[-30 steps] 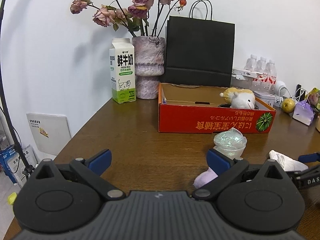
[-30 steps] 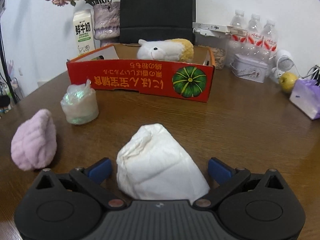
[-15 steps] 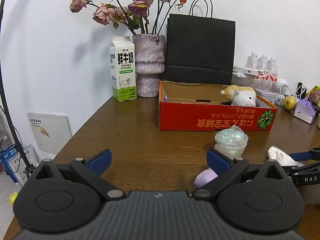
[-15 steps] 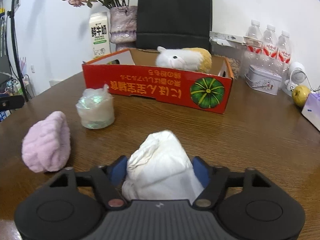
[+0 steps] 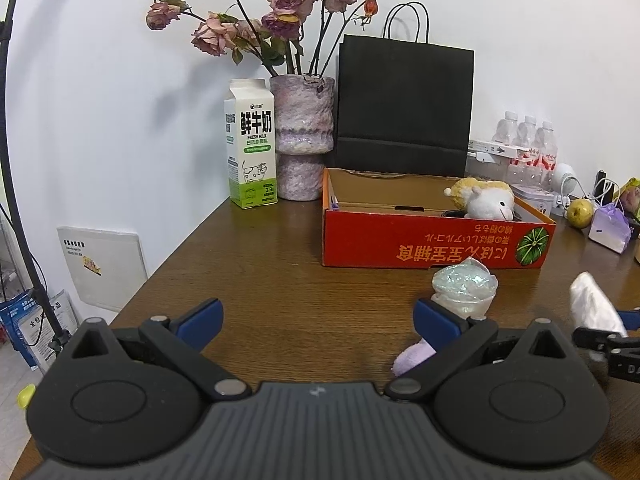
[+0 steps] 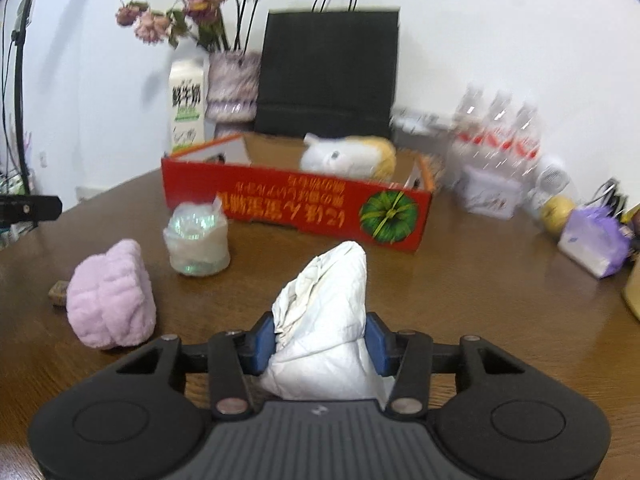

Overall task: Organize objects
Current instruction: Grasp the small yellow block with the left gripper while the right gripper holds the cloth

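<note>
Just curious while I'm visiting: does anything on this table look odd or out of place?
The red box has its lettering and pumpkin picture upside down, so it seems to stand inverted. The roses in the vase look wilted.

Both the left gripper (image 5: pixel 316 320) and the right gripper (image 6: pixel 320 342) have ribbed grey bodies, black linkage arms, silver pivot screws and blue pads.

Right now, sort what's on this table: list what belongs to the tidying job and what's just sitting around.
Part of the job:
- white bundle, pinched in the closing right tongs
- pink fluffy item
- iridescent wrapped cup
- red box holding the plush toy

Just lying about:
- milk carton
- vase of flowers
- black paper bag
- water bottles
</note>
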{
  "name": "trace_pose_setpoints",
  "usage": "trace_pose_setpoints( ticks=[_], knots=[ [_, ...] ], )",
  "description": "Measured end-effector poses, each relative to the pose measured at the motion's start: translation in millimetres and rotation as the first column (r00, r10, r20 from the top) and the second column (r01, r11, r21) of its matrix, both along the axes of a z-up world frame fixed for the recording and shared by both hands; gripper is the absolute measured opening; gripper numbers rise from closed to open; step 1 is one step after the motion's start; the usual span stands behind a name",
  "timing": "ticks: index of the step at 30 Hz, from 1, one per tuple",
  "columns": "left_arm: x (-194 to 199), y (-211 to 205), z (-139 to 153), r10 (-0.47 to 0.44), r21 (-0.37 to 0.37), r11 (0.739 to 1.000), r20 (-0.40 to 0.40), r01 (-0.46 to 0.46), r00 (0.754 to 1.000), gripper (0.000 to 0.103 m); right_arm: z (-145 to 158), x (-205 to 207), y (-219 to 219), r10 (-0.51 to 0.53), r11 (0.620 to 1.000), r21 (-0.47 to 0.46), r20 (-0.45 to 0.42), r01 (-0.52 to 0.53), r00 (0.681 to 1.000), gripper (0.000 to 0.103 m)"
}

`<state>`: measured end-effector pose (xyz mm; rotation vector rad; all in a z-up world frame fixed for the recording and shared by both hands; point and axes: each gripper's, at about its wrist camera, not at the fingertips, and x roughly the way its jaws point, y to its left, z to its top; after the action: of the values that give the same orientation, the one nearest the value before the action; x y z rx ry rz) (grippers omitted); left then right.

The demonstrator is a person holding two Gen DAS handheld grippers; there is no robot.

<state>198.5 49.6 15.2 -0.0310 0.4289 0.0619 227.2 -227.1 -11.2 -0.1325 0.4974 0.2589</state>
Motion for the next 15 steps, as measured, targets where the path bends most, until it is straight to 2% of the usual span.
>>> trace_pose_setpoints(
  ticks=[4, 9, 15],
  knots=[
    [-2.3, 2.0, -0.5, 0.003, -0.002, 1.000, 0.000, -0.003, 1.000, 0.103, 4.8, -18.9, -1.4, -0.040, 0.999, 0.010, 0.069, 0.040, 0.997, 0.046],
    [-5.5, 7.5, -3.9, 0.019, -0.012, 1.000, -0.021, -0.019, 1.000, 0.103, 8.2, -38.0, -1.2, -0.056, 0.998, 0.022, 0.107, 0.053, 0.993, 0.046],
    [-13.6, 18.8, -14.7, 0.014, -0.049, 0.999, -0.107, -0.020, 0.994, 0.103, 9.7, -46.5, 0.9, -0.056, 0.998, 0.016, 0.134, 0.054, 0.989, 0.046]
  ],
)
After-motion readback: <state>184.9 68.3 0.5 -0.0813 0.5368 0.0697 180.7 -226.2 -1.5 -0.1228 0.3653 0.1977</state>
